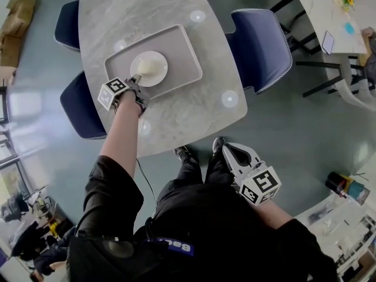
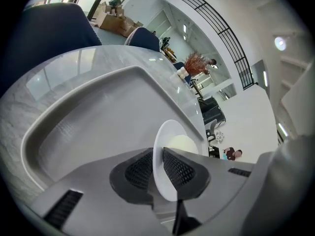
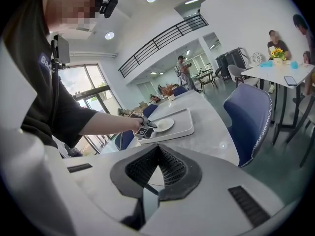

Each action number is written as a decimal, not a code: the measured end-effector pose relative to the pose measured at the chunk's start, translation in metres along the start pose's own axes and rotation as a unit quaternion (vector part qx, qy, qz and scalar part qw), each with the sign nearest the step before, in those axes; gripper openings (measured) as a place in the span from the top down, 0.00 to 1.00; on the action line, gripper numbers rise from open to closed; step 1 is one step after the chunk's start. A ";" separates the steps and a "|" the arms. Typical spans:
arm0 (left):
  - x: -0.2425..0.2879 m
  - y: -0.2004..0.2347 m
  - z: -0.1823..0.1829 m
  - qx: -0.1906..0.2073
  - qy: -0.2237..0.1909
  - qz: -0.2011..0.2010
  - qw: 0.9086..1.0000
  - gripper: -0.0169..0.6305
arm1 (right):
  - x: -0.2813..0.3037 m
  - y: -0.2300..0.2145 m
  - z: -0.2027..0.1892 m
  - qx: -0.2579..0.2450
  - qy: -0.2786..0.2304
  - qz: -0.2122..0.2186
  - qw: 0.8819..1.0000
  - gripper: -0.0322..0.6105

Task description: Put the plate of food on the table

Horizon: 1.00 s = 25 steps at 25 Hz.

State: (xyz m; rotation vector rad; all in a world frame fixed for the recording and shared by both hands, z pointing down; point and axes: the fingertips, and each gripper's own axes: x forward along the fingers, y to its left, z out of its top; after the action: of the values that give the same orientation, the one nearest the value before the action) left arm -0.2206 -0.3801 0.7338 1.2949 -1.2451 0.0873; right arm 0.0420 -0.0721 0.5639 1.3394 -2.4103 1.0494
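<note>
Nearest in the head view, the right gripper [image 1: 230,153] hangs by the person's legs, well apart from the tray [image 1: 182,49]. The left gripper [image 1: 135,80] meets the plate [image 1: 154,69] at the tray's middle.

Left gripper view: the jaws are clamped on the plate's near rim, with the pale food [image 2: 186,144] just beyond.

Right gripper view: the jaws are together with nothing between them.

The plate looks stiff, glossy and breakable. Pinched at one edge it will likely tip, so it should be carried level.

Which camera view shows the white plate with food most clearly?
The head view: it looks down on the whole plate with its pale food, lying in the grey tray, the left tongs on its rim. The left gripper view shows it edge-on, clamped between the jaws. The right gripper view shows it small and far.
</note>
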 end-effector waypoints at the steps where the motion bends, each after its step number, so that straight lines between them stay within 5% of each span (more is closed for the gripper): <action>1: 0.001 0.001 -0.001 0.004 0.008 0.006 1.000 0.90 | 0.000 -0.001 -0.001 0.003 0.000 0.000 1.000 0.93; 15: 0.007 0.004 0.000 0.037 0.050 0.033 0.998 0.87 | 0.004 -0.013 -0.009 0.039 -0.004 -0.009 0.999 0.93; 25: 0.005 0.006 -0.001 0.102 0.073 0.073 0.989 0.86 | 0.001 -0.016 -0.007 0.041 -0.004 -0.016 0.999 0.93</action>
State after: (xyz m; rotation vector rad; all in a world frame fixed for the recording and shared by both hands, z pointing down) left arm -0.2219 -0.3798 0.7413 1.3450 -1.2266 0.4160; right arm 0.0529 -0.0736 0.5771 1.4063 -2.3673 1.1476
